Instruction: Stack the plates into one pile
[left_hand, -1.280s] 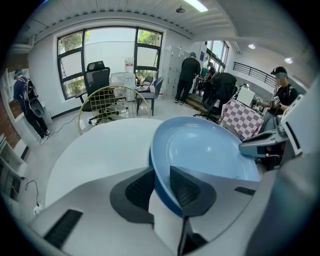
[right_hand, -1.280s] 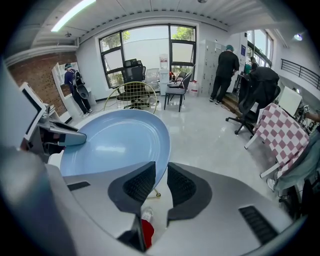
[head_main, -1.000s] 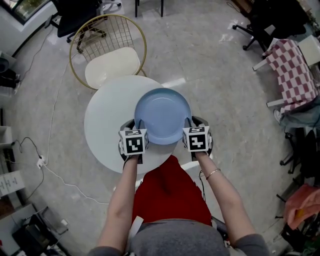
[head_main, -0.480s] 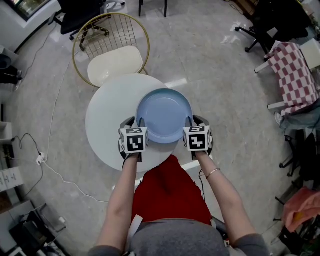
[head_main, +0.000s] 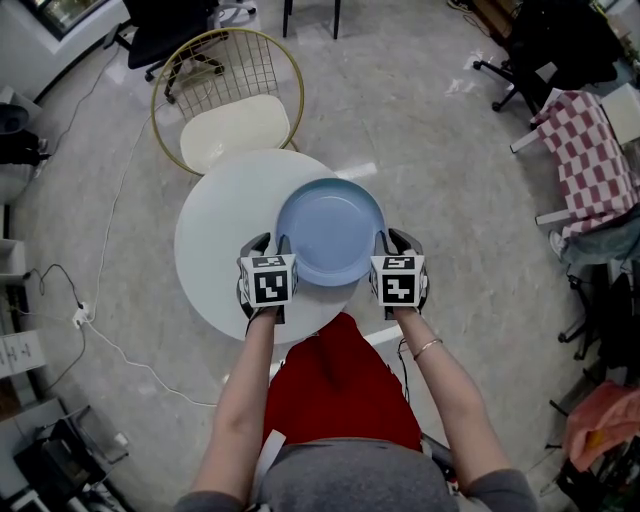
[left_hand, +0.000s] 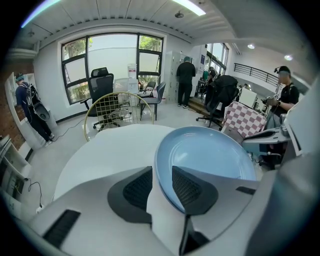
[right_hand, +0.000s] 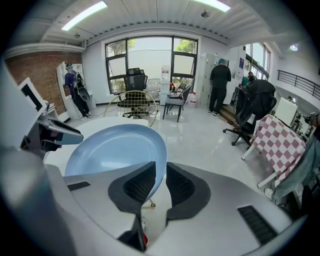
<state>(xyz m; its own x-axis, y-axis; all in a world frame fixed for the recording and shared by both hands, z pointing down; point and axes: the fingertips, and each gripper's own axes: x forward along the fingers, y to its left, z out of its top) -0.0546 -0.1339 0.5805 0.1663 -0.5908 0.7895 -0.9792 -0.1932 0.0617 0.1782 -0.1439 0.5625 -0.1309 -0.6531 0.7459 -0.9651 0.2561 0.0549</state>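
- The blue plate (head_main: 330, 232) lies on the right part of the round white table (head_main: 225, 230), its right side reaching past the table's edge.
- The left gripper (left_hand: 161, 172) has let go. Its jaws have just been opening, and the plate's left rim stands between the pads with a gap showing.
- The right gripper (right_hand: 160, 170) straddles the plate's right rim, its jaws slightly apart and floor visible between them, so the hold is loose.
- A wire chair (head_main: 235, 130) stands just beyond the table.
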